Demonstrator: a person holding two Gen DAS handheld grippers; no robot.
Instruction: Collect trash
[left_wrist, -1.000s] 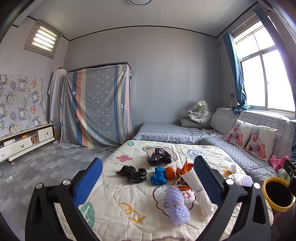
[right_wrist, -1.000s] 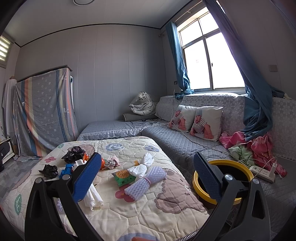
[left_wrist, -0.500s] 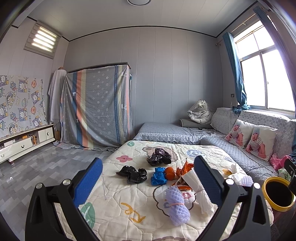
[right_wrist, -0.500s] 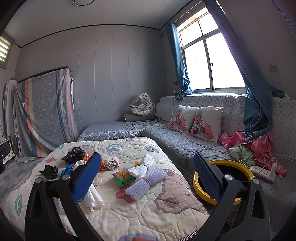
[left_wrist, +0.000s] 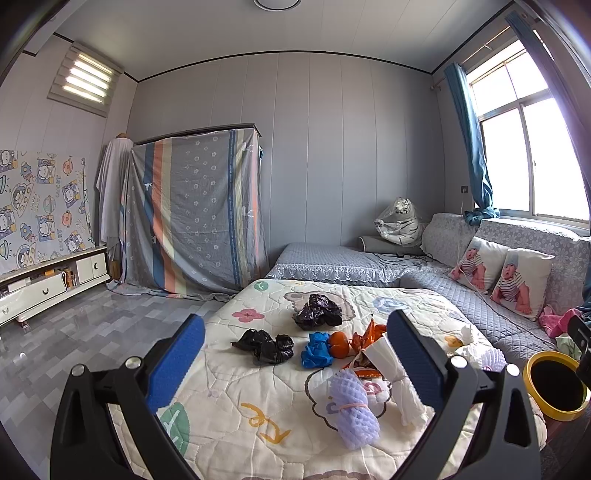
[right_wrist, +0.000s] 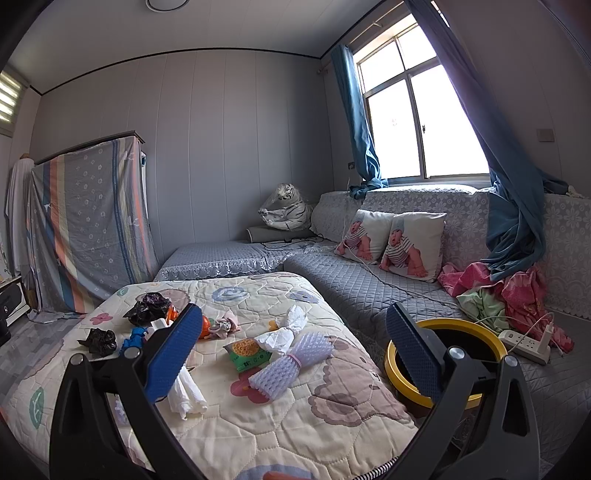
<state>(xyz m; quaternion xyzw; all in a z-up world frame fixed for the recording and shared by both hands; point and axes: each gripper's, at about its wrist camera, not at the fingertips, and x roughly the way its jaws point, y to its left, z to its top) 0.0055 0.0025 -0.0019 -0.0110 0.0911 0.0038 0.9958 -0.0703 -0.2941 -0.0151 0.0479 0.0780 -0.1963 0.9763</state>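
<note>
Trash lies on a quilted table (left_wrist: 229, 373): two black plastic bags (left_wrist: 265, 345) (left_wrist: 317, 312), a blue crumpled bag (left_wrist: 314, 349), an orange (left_wrist: 339, 343), a purple foam net (left_wrist: 354, 402) and white paper (left_wrist: 399, 384). The right wrist view shows a second foam net (right_wrist: 290, 360), a green snack packet (right_wrist: 248, 353) and white tissue (right_wrist: 282, 332). A yellow-rimmed bin (right_wrist: 447, 362) stands right of the table and also shows in the left wrist view (left_wrist: 554, 384). My left gripper (left_wrist: 295, 362) and right gripper (right_wrist: 291, 360) are open, empty, above the table.
A grey sofa (right_wrist: 369, 291) with two baby-print cushions (right_wrist: 391, 240) runs along the right. A power strip (right_wrist: 524, 345) and pink clothes (right_wrist: 517, 291) lie beside the bin. A covered wardrobe (left_wrist: 195, 218) and low white cabinet (left_wrist: 48, 284) stand at the left.
</note>
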